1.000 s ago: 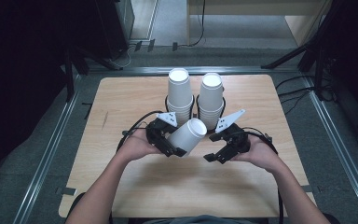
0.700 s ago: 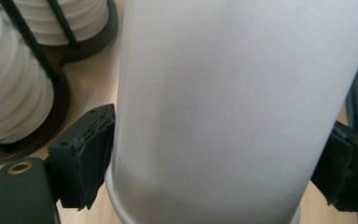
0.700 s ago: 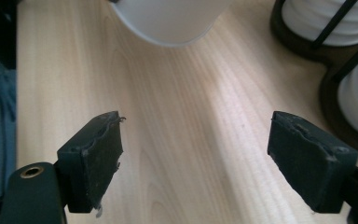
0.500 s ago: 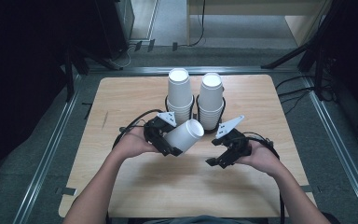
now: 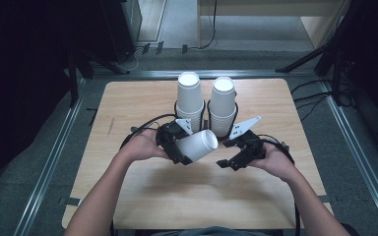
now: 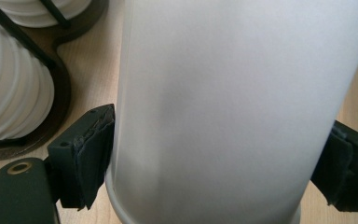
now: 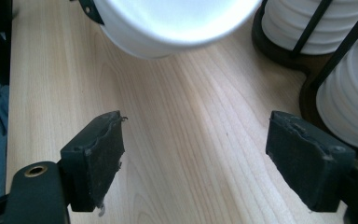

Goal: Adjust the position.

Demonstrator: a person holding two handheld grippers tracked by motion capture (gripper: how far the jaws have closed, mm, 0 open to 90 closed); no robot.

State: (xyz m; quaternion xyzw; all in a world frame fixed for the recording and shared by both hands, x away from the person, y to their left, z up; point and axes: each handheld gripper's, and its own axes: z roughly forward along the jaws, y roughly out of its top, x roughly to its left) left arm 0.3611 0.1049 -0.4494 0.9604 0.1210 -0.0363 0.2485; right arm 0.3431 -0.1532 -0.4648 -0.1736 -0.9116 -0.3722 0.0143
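From the high view we see our left claw [image 5: 184,147] clamped on a white paper cup [image 5: 198,144], held tilted above the desk [image 5: 128,103] just in front of 2 cup stacks [image 5: 189,96] in a black holder. Our right claw [image 5: 229,162] sits just right of the cup, apart from it.

In the left gripper view, both pads [image 6: 91,156] press the cup [image 6: 233,102] wall.

In the right gripper view, our jaws stand wide with nothing between them, having just been closing a little; the cup's rim [image 7: 177,23] hangs ahead above the desk [image 7: 191,140].
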